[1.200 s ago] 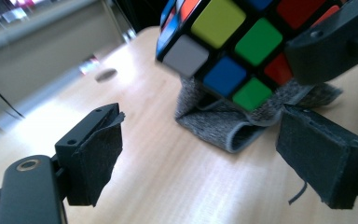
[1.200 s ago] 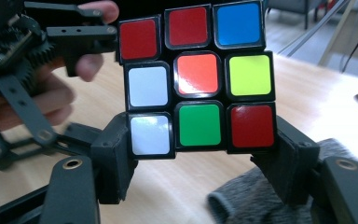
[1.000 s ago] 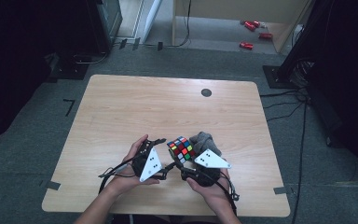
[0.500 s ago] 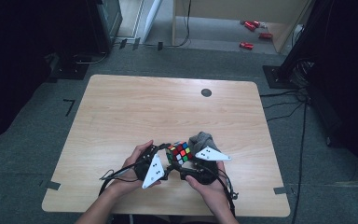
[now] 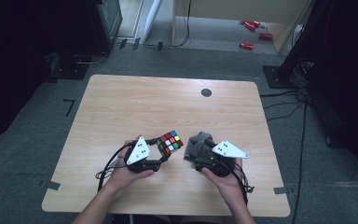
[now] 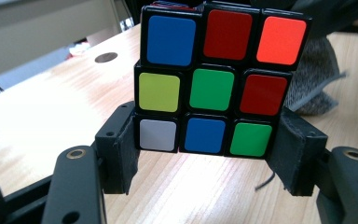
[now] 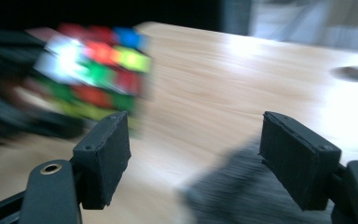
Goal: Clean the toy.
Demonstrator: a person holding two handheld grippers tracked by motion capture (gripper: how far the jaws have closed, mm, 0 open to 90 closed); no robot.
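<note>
1. The left gripper (image 6: 205, 154) has its fingers (image 6: 121, 149) pressed on the two sides of the puzzle cube's (image 6: 214, 79) bottom row. They have just been closing in, and now they hold the cube up off the table (image 6: 42, 116).
2. The right gripper (image 7: 193, 158) has its fingers (image 7: 105, 154) wide apart with nothing between them. They have just been opening. This view is blurry.
3. A second ago both grippers were close together at the cube. Now the right one has pulled away toward 3 o'clock, and the cube stays with the left one.
4. In the high view the cube (image 5: 169, 142) is at about 1 o'clock from the left gripper (image 5: 161, 151), in the near middle of the table (image 5: 168, 98).
5. A grey cloth (image 5: 196, 145) lies bunched up at 3 o'clock from the cube, just under the right gripper (image 5: 200, 156).
6. A small dark hole (image 5: 206, 92) sits far off at 12 o'clock on the table.
7. I think the cube has just been passed to the left side alone. The right gripper looks free for a new grip, maybe to turn one layer. The hold is low on the cube, so it could tip.
</note>
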